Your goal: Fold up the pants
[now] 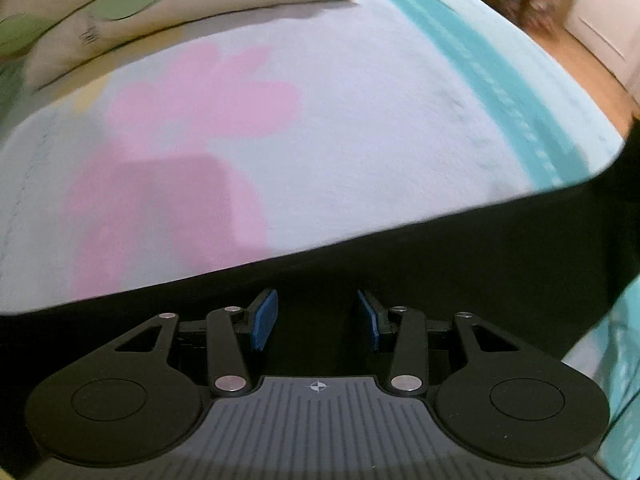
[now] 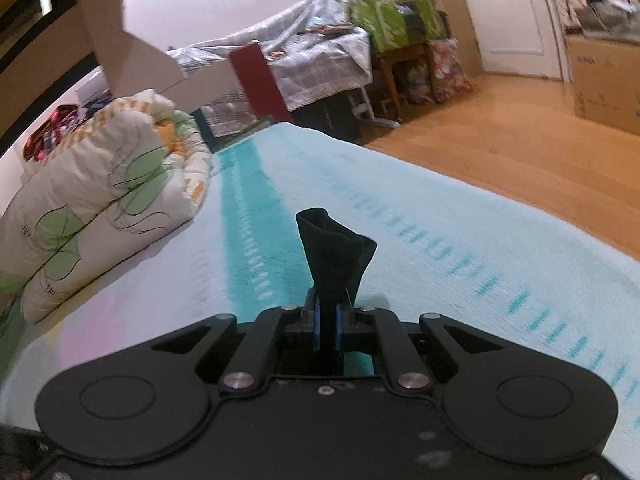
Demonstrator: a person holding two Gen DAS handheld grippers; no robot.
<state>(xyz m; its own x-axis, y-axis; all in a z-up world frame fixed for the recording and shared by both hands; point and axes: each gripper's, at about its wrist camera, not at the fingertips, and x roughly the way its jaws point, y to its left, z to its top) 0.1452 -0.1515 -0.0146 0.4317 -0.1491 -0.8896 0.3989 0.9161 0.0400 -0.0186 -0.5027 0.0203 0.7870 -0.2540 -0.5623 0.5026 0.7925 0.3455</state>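
The black pants [image 1: 400, 264] lay across the bed [image 1: 360, 120] beneath my left gripper [image 1: 316, 320], whose pads stood apart, touching nothing. My right gripper [image 2: 327, 326] was clamped on a bunched fold of them, lifted above the blanket.

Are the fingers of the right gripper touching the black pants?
Touching. The right wrist view shows the right gripper with fingers pinching a bunch of the black pants.
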